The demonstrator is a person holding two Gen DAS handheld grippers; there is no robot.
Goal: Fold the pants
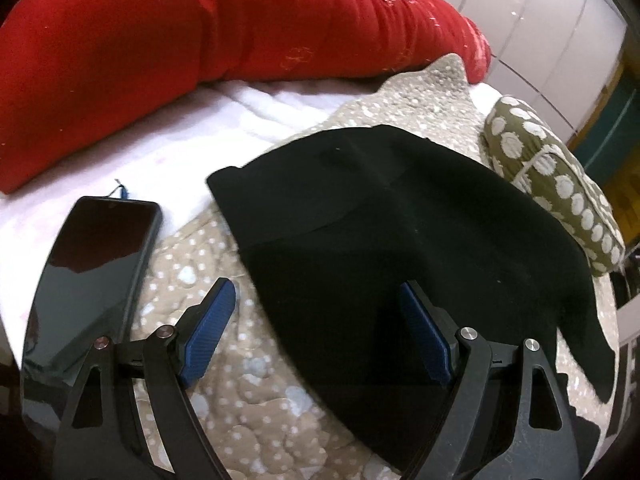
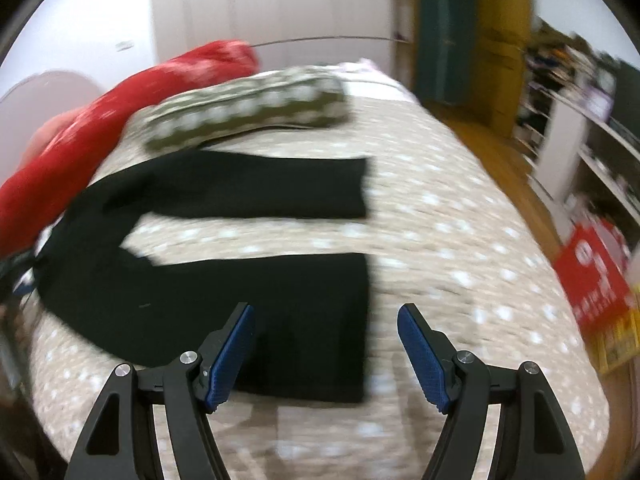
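Black pants (image 2: 224, 280) lie flat on a beige dotted bedspread (image 2: 460, 240), legs spread apart and pointing right in the right wrist view. My right gripper (image 2: 326, 320) is open and empty, hovering above the hem of the near leg. In the left wrist view the waist end of the pants (image 1: 400, 240) fills the middle. My left gripper (image 1: 316, 304) is open and empty above the waist's near edge, with one finger over the bedspread (image 1: 240, 392) and one over the pants.
A black phone (image 1: 92, 264) lies left of the left gripper. A red pillow (image 1: 160, 48) and an olive dotted cushion (image 1: 560, 188) lie beyond the pants. Wooden floor (image 2: 500, 152), shelves and a red box (image 2: 596, 276) are to the bed's right.
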